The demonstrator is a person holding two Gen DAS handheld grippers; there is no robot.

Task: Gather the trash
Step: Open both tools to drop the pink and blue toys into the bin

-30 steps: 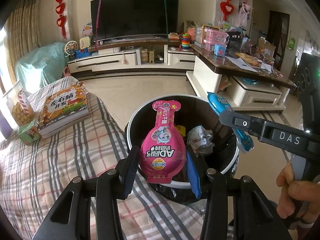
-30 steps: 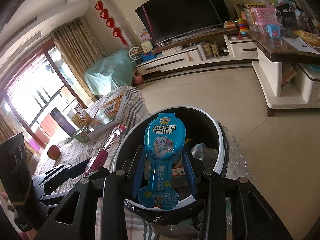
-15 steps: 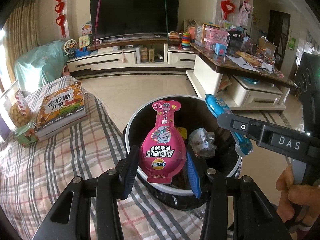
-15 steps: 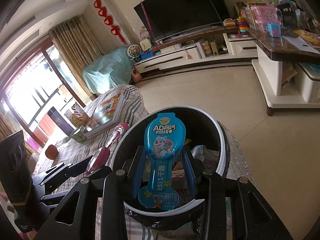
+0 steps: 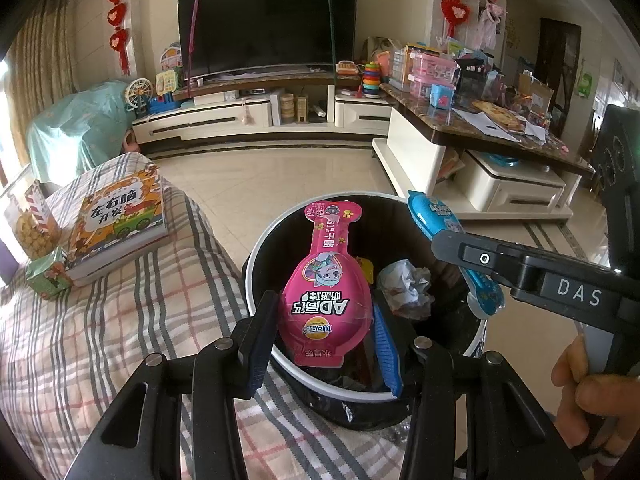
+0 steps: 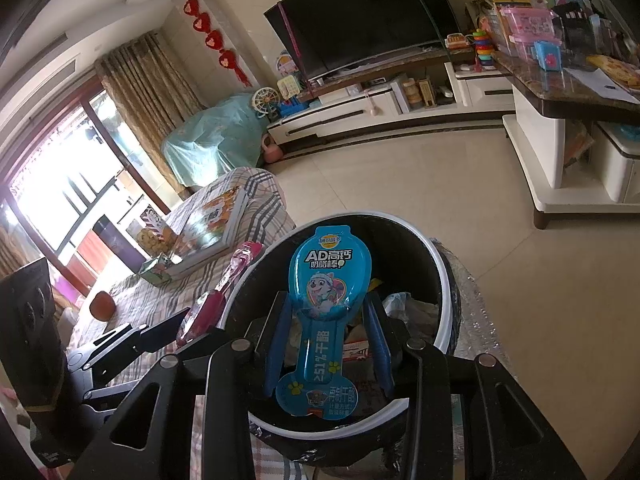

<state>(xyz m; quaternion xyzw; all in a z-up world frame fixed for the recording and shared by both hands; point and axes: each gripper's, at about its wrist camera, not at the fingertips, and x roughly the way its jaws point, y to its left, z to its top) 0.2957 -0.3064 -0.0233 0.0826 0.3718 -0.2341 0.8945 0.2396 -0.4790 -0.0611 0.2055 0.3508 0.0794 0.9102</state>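
A: The left gripper [image 5: 326, 344] pinches the pink wrapper [image 5: 326, 292], the right gripper [image 6: 330, 344] the blue wrapper [image 6: 326, 312]; both hang over the bin [image 5: 256, 264], 12 o'clock from each camera.

B: I'd spread both jaws wide, letting them drop beside the crumpled paper [image 5: 406, 286].

A: Readable: "AD", "51%"; "DAS" at 3 o'clock.

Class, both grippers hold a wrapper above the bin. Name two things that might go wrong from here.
1. The pink wrapper in the left gripper hangs near the trash bin's rim beside the plaid cloth; released there, it may land outside.
2. The blue wrapper in the right gripper is light and flat, so it might catch on the rim.
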